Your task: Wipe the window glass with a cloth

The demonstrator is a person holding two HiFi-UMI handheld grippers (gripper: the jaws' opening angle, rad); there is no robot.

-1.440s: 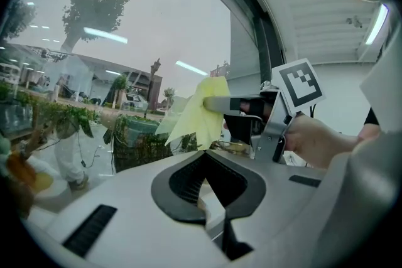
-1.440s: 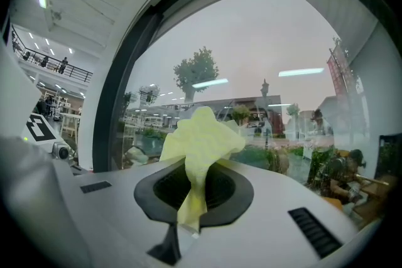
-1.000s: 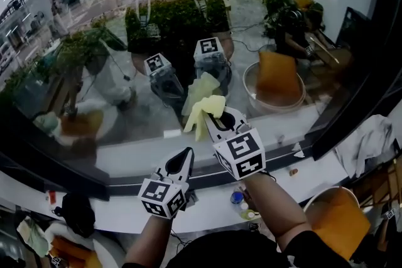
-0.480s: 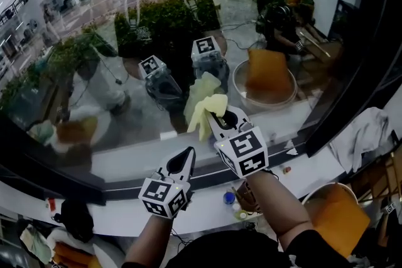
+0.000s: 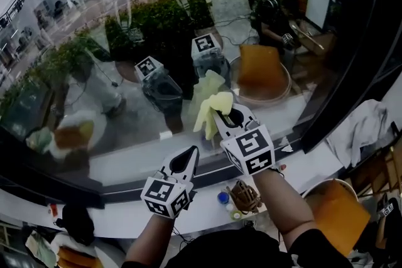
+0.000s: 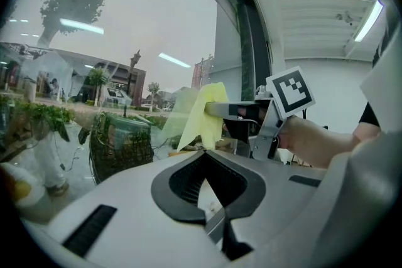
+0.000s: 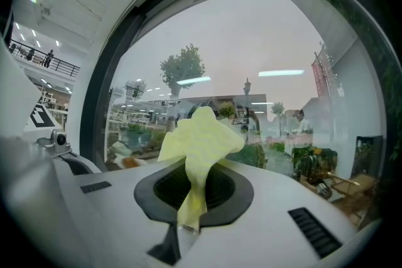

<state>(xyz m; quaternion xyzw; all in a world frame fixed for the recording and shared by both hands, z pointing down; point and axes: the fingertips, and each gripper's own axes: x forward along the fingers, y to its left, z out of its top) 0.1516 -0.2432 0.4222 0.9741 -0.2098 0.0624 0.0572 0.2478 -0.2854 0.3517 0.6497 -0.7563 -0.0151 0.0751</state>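
Looking down through the head view, I see the right gripper (image 5: pixel 221 115) clamped on a pale yellow cloth (image 5: pixel 213 105). The cloth is crumpled, with soft folds fanning out past the jaw tips. It sits against the window glass (image 5: pixel 94 78) near the pane's lower edge, meeting its own faint reflection. The left gripper (image 5: pixel 187 157) hangs lower and to the left, over the white sill (image 5: pixel 125 163), with its jaws together and nothing in them. The pane runs wide and bare to the left of the cloth and above it. The dark window frame (image 5: pixel 358 59) slants down closer on the right. Some small items I can't make out lie on the sill's near edge, beneath the right arm.

From the left gripper view, my left gripper (image 6: pixel 205 155) has its jaws pressed shut and empty. Beyond it, the right gripper (image 6: pixel 217 110) reaches in from the right and holds the cloth (image 6: pixel 206 115) flat to the glass (image 6: pixel 144 16).

From the right gripper view, the right gripper (image 7: pixel 200 172) has the cloth (image 7: pixel 201 135) pinched between its jaws. A narrow tail trails back, and a rumpled bunch stands up ahead of the tips. Clear glass (image 7: pixel 264 66) spreads all around it, and the dark frame (image 7: pixel 107 85) curves along the left and top.
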